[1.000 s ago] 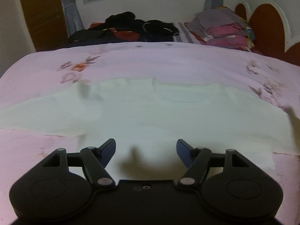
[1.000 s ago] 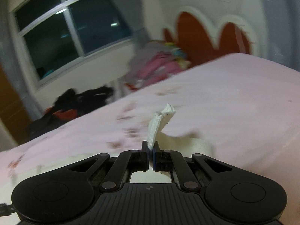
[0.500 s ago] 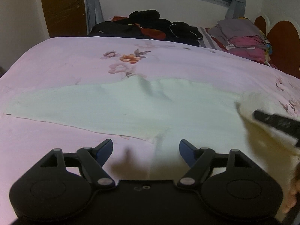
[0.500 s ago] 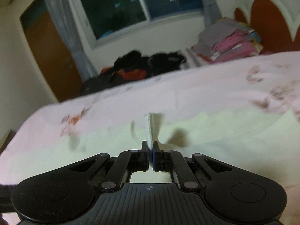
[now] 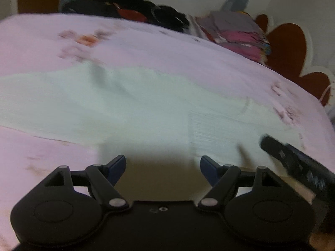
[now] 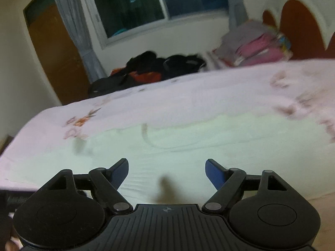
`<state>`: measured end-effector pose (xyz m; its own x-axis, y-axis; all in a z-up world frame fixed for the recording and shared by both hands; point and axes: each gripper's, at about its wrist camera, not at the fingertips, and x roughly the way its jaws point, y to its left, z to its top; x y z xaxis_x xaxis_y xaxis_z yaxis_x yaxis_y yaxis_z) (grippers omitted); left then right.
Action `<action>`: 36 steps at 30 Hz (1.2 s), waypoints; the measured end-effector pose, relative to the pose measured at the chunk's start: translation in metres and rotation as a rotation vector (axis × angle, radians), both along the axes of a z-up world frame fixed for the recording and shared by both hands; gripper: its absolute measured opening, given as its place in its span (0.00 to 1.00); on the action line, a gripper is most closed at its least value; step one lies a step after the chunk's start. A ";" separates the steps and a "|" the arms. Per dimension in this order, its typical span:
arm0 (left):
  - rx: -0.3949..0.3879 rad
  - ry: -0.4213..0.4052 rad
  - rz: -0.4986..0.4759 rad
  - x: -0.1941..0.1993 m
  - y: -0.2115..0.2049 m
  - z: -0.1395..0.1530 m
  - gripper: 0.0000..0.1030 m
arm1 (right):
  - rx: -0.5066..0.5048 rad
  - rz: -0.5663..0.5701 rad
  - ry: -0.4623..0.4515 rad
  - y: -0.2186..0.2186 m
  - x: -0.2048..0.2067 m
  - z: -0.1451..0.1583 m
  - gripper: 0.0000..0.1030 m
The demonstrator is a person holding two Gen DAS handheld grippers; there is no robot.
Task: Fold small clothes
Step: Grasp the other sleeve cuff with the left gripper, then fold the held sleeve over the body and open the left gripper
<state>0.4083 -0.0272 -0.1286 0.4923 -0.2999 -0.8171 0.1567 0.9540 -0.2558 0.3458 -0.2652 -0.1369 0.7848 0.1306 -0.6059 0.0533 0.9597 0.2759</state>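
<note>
A pale cream garment (image 5: 129, 108) lies spread flat on the pink floral bedsheet (image 5: 146, 48); it also shows in the right wrist view (image 6: 188, 146) with its curved neckline visible. My left gripper (image 5: 162, 167) is open and empty just above the garment's near edge. My right gripper (image 6: 166, 170) is open and empty over the garment's middle. The right gripper's black body (image 5: 297, 163) shows at the right edge of the left wrist view.
A heap of dark clothes (image 6: 159, 67) lies at the far side of the bed. A stack of folded pink and grey clothes (image 6: 255, 41) sits by the red headboard (image 6: 301, 23). A window, curtain and wooden door stand behind.
My right gripper has opened and let go of the garment's edge, which now lies flat, folded over. Both views have swung; the left gripper stays open.
</note>
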 end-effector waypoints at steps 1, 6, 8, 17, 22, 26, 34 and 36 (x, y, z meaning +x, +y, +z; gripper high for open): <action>-0.007 0.008 -0.009 0.004 -0.008 -0.005 0.69 | -0.039 -0.020 0.004 -0.008 -0.007 -0.001 0.77; -0.011 0.003 -0.015 0.020 -0.036 -0.023 0.56 | -0.121 -0.132 0.061 -0.051 -0.040 -0.016 0.77; -0.006 -0.001 -0.010 0.024 -0.044 -0.026 0.50 | -0.117 -0.175 0.091 -0.067 -0.051 -0.024 0.77; 0.007 -0.059 -0.035 0.019 -0.064 -0.021 0.08 | -0.099 -0.246 0.123 -0.092 -0.070 -0.033 0.77; -0.083 -0.135 -0.026 0.013 -0.051 0.003 0.06 | -0.095 -0.271 0.142 -0.100 -0.070 -0.038 0.77; -0.143 -0.186 -0.004 0.009 -0.028 0.032 0.06 | -0.092 -0.272 0.146 -0.100 -0.065 -0.042 0.75; -0.097 -0.196 0.114 0.013 0.023 0.033 0.06 | -0.070 -0.239 0.136 -0.093 -0.041 -0.046 0.38; -0.076 -0.163 0.137 0.016 0.030 0.018 0.06 | -0.042 -0.233 0.141 -0.093 -0.038 -0.046 0.18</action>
<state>0.4244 0.0026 -0.1106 0.6564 -0.2786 -0.7011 0.0718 0.9481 -0.3096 0.3080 -0.3580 -0.1828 0.6982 -0.0711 -0.7124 0.3094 0.9273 0.2107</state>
